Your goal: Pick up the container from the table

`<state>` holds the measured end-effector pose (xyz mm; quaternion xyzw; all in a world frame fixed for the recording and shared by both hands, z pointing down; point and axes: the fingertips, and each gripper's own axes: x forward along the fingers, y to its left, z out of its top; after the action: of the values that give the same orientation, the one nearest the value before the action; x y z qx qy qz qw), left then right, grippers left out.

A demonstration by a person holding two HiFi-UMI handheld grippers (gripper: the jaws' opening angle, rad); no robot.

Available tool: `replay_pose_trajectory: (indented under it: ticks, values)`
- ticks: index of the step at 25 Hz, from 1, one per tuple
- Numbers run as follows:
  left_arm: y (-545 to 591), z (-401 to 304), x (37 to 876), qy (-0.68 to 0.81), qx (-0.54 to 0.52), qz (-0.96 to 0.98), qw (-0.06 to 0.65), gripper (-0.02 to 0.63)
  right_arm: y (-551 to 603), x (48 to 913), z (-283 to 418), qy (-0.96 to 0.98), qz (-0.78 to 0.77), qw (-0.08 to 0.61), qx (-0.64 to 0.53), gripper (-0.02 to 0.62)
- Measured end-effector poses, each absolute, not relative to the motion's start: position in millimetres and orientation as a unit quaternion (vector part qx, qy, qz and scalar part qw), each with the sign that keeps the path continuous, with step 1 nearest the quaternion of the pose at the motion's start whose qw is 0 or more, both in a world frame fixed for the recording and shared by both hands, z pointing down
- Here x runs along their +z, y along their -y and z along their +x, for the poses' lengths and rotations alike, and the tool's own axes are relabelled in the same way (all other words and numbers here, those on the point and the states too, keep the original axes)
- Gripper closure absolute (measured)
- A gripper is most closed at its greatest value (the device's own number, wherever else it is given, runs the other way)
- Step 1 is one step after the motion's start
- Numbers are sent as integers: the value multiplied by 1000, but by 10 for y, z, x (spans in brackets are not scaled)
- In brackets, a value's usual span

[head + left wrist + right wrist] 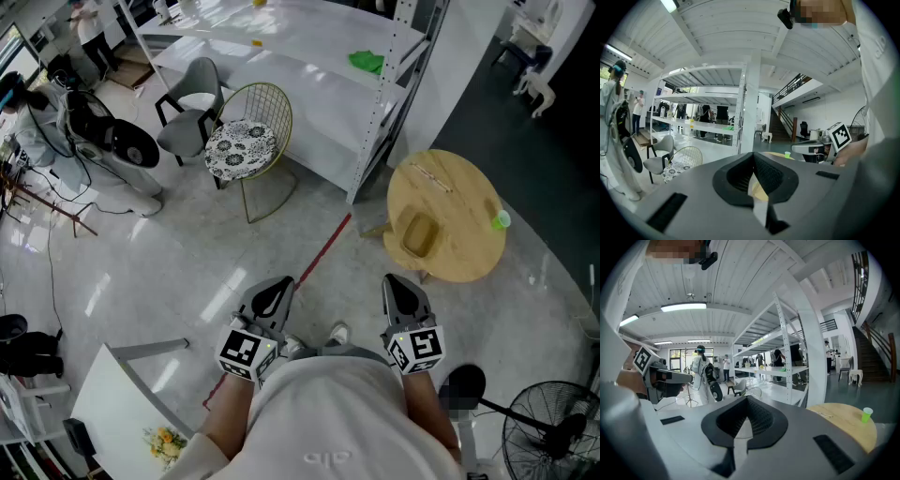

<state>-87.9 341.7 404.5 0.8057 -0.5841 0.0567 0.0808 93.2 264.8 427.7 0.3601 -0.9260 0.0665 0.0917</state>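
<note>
A tan, open container (418, 234) sits on a round wooden table (469, 202) ahead and to the right in the head view. A small green cup (502, 220) stands near the table's right edge and a thin stick lies near its far side. Both grippers are held close to the person's body, well short of the table. The left gripper (272, 298) is shut with nothing in it, and so is the right gripper (403, 292). The right gripper view shows the table (843, 420) and cup (866, 414) off to the right of its closed jaws.
A white shelving rack (375, 103) stands behind the table. A wire chair with a patterned cushion (248, 141) and a grey chair (192, 103) are to the left. A floor fan (553, 431) is at lower right, a white board (122, 403) at lower left. Red tape (323, 248) runs along the floor.
</note>
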Motion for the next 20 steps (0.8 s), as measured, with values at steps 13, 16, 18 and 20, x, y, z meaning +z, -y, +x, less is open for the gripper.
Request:
replay_pose_trajectory:
  ticks: [13, 16, 18, 20]
  values:
    - [-2739, -218, 4041, 559, 72, 821, 84, 589, -2154, 4304, 1443, 929, 355, 53, 94, 571]
    - [-2548, -45, 4090, 551, 76, 826, 93, 589, -2010, 4355, 1608, 927, 357, 55, 101, 571]
    - [-2437, 65, 4113, 545, 77, 829, 98, 590, -1925, 4396, 1707, 925, 360, 58, 105, 571]
    - [-2315, 131, 4160, 538, 80, 833, 102, 589, -1826, 4450, 1769, 922, 365, 63, 110, 571]
